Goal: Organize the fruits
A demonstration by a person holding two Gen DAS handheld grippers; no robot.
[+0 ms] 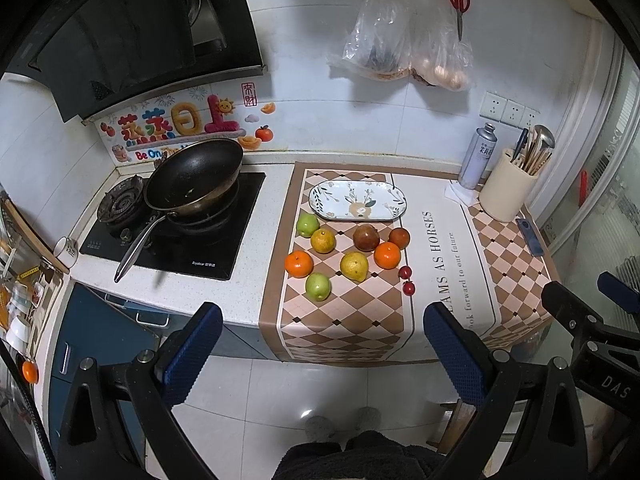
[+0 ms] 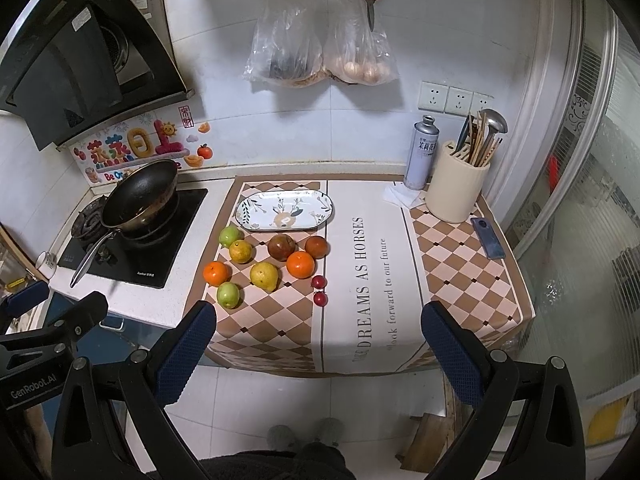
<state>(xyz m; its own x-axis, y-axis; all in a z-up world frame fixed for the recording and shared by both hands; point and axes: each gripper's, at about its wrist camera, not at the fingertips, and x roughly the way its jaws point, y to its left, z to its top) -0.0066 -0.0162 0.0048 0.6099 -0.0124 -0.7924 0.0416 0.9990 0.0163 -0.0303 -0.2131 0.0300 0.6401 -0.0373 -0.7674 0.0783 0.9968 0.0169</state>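
Left tongs and right tongs, both spread wide and holding nothing, hang in front of the desk, short of its near edge. On the checkered mat lie the fruits: two cherries nearest, then green apples, a lemon, oranges and two dark red fruits, well apart from both tongs. Just behind them rests an oval plate. A wok sits on the stove at far left.
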